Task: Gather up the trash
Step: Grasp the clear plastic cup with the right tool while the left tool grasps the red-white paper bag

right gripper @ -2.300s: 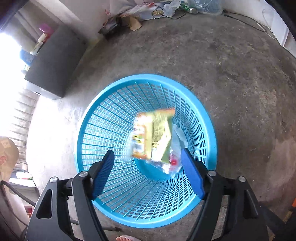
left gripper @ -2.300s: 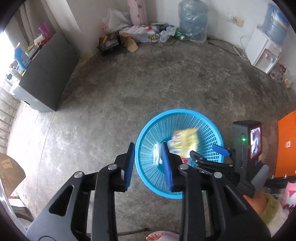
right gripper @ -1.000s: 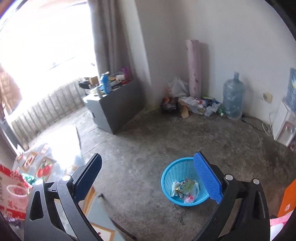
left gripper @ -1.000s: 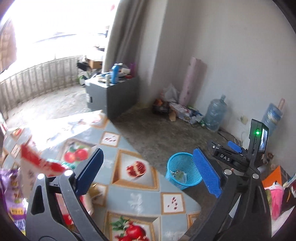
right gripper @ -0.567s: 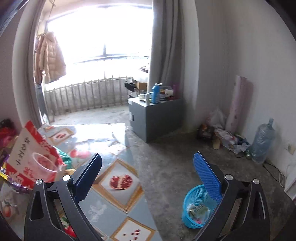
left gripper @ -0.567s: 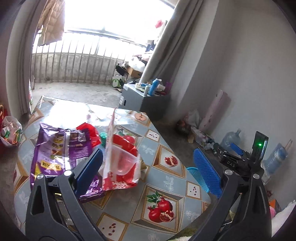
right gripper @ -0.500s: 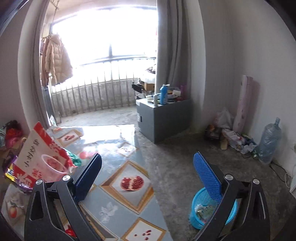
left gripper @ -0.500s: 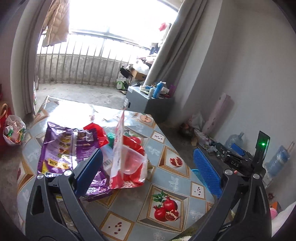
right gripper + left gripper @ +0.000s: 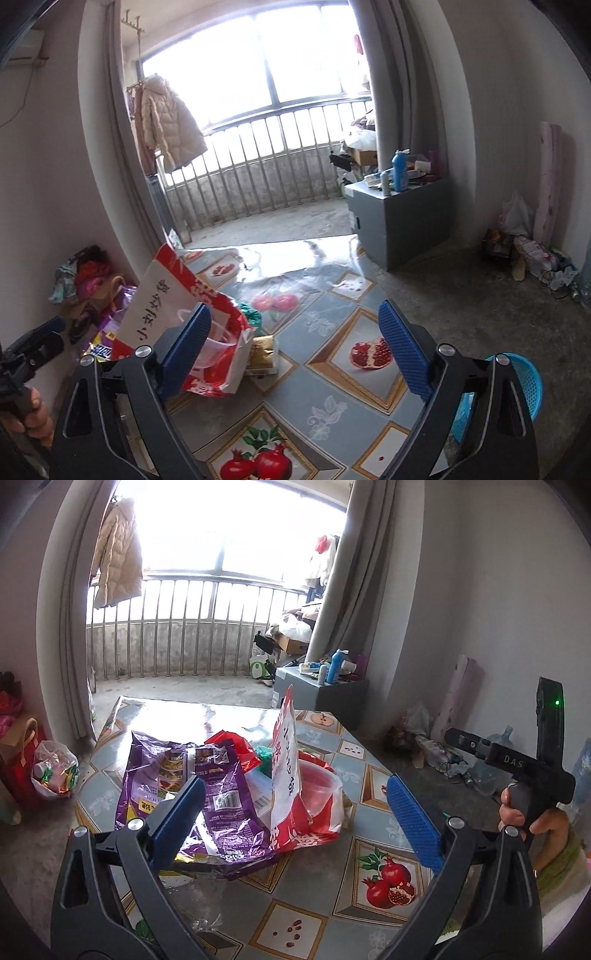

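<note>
Left gripper hung spread and empty over the table, the purple bag before it. Right gripper, empty, jaws closing, beside the red bag. Basket sat below the table's edge. Reaching stage; next, clamp a wrapper.

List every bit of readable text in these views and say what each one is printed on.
"DAS": white letters on the black body of the right claw, seen from the left wrist view.
"小刘炒货": black characters down the white panel of the red and white snack bag standing on the table.
Purple snack bag: yellow label, barcode and small print, too small and creased to read.
Blue bottle on the grey cabinet: label unreadable.
</note>
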Motion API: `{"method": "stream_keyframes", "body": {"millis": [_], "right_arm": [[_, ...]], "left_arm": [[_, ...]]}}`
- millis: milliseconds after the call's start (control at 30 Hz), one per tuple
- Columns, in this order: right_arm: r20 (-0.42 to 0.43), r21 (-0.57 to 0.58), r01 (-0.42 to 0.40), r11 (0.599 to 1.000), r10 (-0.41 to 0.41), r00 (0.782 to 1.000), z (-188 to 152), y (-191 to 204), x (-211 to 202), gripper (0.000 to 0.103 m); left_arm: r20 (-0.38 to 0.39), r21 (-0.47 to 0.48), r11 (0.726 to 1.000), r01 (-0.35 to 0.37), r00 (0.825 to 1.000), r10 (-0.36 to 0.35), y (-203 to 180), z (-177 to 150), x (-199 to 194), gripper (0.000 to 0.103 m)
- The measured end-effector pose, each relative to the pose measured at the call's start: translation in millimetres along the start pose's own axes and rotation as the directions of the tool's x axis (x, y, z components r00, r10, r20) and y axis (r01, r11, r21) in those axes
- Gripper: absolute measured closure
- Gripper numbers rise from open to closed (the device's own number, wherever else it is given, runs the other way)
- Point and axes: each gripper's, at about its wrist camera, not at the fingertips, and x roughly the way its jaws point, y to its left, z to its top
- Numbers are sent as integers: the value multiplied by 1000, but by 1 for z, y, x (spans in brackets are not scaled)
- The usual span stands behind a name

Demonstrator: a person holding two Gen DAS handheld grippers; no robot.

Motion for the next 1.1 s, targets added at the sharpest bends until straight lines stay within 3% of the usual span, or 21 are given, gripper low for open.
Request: {"method": "stream_keyframes", "body": {"millis": [200, 300, 600, 933, 1100], "right_arm": [[-112, 33, -151, 988, 154, 982, -7, 8, 31, 36], [-162, 37, -217, 975, 220, 962, -10, 13, 47, 42], [-300, 47, -398, 916, 393, 869, -15, 28, 103, 55], [-406, 24, -559, 829, 519, 752, -19, 48, 151, 58], [-439, 44, -600, 799, 555, 706, -22, 52, 160, 76]], "left_arm": [[-7, 54, 999, 5, 1000, -5, -7, -10, 20, 9], [-30, 77, 997, 8, 1000, -6, -8, -15, 34, 18], [-134, 77, 997, 16, 991, -6, 5, -26, 77, 46], [-229, 36, 999, 22, 973, -13, 21, -36, 99, 76], [-241, 4, 1000, 17, 970, -16, 26, -38, 100, 94]]}}
